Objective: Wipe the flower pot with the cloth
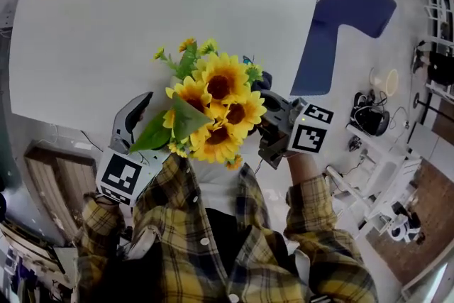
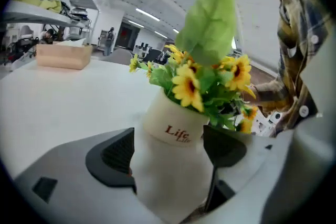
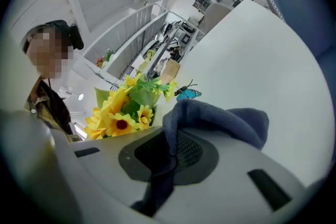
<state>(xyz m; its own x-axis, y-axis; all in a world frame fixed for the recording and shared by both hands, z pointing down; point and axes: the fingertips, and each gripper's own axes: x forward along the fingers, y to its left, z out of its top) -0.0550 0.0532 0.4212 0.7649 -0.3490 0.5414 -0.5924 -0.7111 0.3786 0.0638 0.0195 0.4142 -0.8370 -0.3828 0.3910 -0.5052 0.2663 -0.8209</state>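
Now, my left gripper (image 2: 169, 150) clasping the flower pot (image 2: 170, 123), sunflowers (image 1: 216, 110) above, my right gripper (image 1: 273, 125) clenched on the blue cloth (image 3: 220, 120).

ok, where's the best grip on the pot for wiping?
Take the pot by its plain lower body, below the lettering, from the side with the jaws across its width. The flowers block the top, and the round wall fits between the jaws. The left gripper holds it this way.

Bright, even overhead lighting; fisheye-warped edges, soft close-range blur.
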